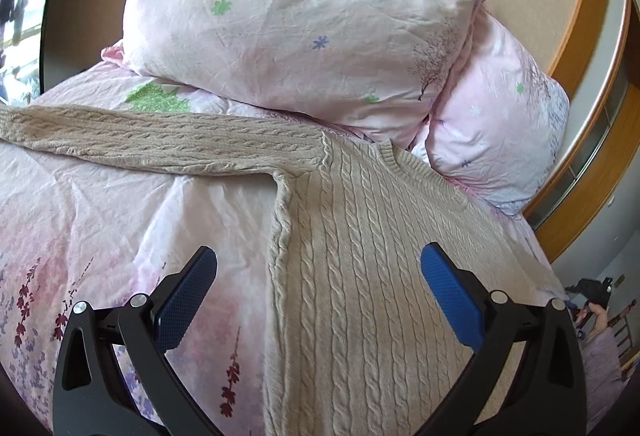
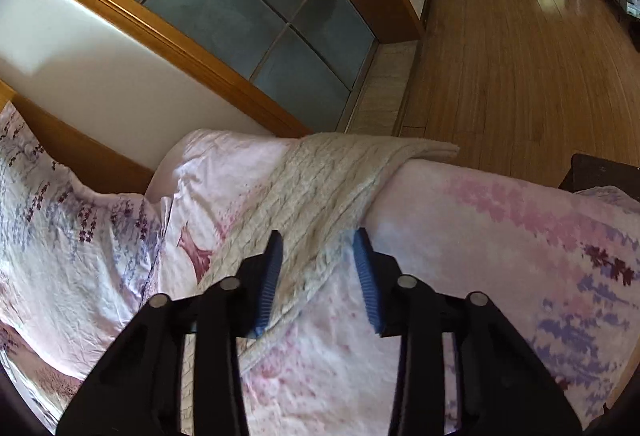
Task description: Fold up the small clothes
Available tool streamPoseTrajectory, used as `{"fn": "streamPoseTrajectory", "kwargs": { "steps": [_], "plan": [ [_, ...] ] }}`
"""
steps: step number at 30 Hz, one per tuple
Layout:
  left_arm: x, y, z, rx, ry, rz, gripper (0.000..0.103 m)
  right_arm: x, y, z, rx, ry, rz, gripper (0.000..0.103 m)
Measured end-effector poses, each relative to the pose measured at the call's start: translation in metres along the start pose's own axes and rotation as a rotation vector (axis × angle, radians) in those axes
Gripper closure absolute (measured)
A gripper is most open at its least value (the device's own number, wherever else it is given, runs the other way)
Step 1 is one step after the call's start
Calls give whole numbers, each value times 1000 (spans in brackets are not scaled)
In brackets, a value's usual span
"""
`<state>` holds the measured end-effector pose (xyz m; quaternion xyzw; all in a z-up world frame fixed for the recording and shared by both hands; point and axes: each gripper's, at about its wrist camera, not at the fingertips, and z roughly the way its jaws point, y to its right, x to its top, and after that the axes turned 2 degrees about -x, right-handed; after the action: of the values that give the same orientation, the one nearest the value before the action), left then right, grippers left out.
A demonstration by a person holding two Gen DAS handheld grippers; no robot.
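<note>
A beige cable-knit sweater is lying spread on the pink floral duvet, and the left gripper is hovering over its body with jaws gaping wide, holding nothing. The knit's side edge is running up between the blue pads, nearer the left-hand one. Ahead and to the left of that claw one sleeve is stretching out flat — beyond it two pink pillows are leaning against the wall.

The right gripper is poised with its jaws partly apart, gripping nothing. The other sleeve is running away straight ahead of its tips, draping over the duvet's edge — wooden floor is showing past it.
</note>
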<state>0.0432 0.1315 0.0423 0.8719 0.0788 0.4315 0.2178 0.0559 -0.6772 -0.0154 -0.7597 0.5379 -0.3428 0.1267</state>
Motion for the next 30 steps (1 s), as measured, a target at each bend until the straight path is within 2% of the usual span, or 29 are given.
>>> {"fn": "streamPoseTrajectory", "kwargs": {
  "steps": [1,3,5,6,8,10,12,13,15,16,17,18,19,20,22,24,26,30],
  "plan": [
    [3,-8,0,-9,0,-34,1,4,0,7,-11,-9,-7,95],
    [11,-25,0,1,8,-86,1,6,-6,8,-22,9,-11,96],
    [19,-39,-5,27,31,-110,1,-3,-36,-14,13,106,-109,97],
    [23,-45,-8,34,51,-117,1,-15,-63,-28,62,147,-198,97],
    [29,-57,-17,47,98,-143,1,-50,-118,-53,216,162,-350,97],
    [35,-70,-25,57,140,-200,1,-102,-181,-76,397,117,-506,97],
    [39,-83,-30,67,173,-266,1,-170,-238,-90,577,6,-656,97],
    [40,-88,-33,72,185,-290,4,-207,-262,-95,646,-53,-735,94],
    [42,-97,-35,87,192,-321,9,-284,-300,-97,744,-198,-903,77],
    [43,-102,-36,99,192,-334,10,-317,-312,-97,771,-270,-980,53],
    [44,-109,-38,110,192,-349,11,-340,-320,-99,806,-318,-1025,40],
    [45,-118,-40,117,193,-370,11,-353,-320,-102,840,-332,-1044,38],
    [47,-129,-44,123,194,-400,11,-360,-318,-106,859,-323,-1058,34],
    [48,-140,-47,134,197,-427,11,-361,-317,-107,862,-296,-1070,26],
    [53,-162,-51,172,195,-478,11,-353,-312,-102,829,-217,-1075,20],
    [60,-184,-53,192,190,-525,11,-342,-306,-92,780,-182,-1057,19],
    [65,-206,-54,205,183,-595,20,-322,-289,-98,729,-154,-1024,18],
    [63,-247,-52,173,179,-796,24,-290,-262,-101,654,-123,-944,16]
  ]
}}
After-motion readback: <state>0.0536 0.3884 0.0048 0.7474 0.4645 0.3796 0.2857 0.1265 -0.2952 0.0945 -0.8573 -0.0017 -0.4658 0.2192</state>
